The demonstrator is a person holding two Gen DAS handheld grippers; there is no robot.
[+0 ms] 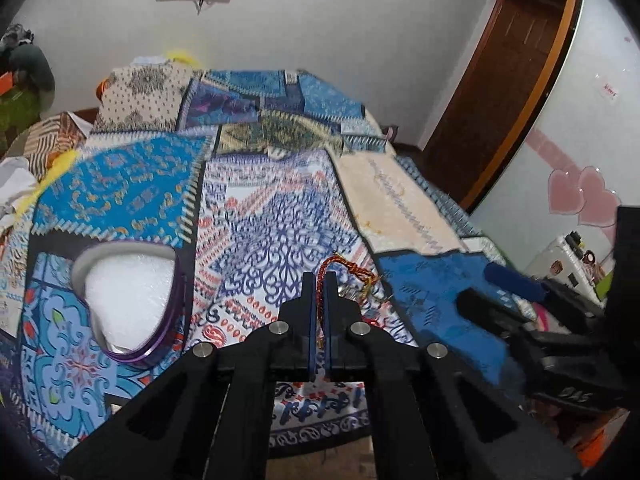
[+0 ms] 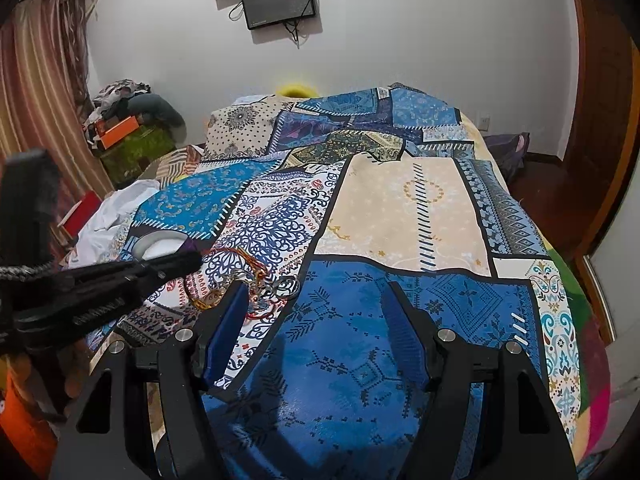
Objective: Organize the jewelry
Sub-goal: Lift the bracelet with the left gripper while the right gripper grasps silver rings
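Observation:
My left gripper [image 1: 319, 280] is shut on a red and gold braided bracelet [image 1: 336, 264], which loops out past the fingertips just above the patterned bedspread. A small pile of jewelry [image 2: 256, 296] with bracelets and metal rings lies on the bedspread beside it. A heart-shaped box [image 1: 132, 300] with a purple rim and white lining sits open to the left. My right gripper [image 2: 316, 308] is open and empty, over the blue patch, just right of the pile. In the right wrist view the left gripper [image 2: 188, 258] reaches in from the left, with part of the box [image 2: 152, 246] behind it.
The patchwork bedspread [image 2: 400, 208] covers the bed. White cloth [image 2: 108, 216] and a red box [image 2: 80, 210] lie at the bed's left edge. Clutter is stacked in the far left corner [image 2: 124, 120]. A wooden door [image 1: 500, 80] stands to the right.

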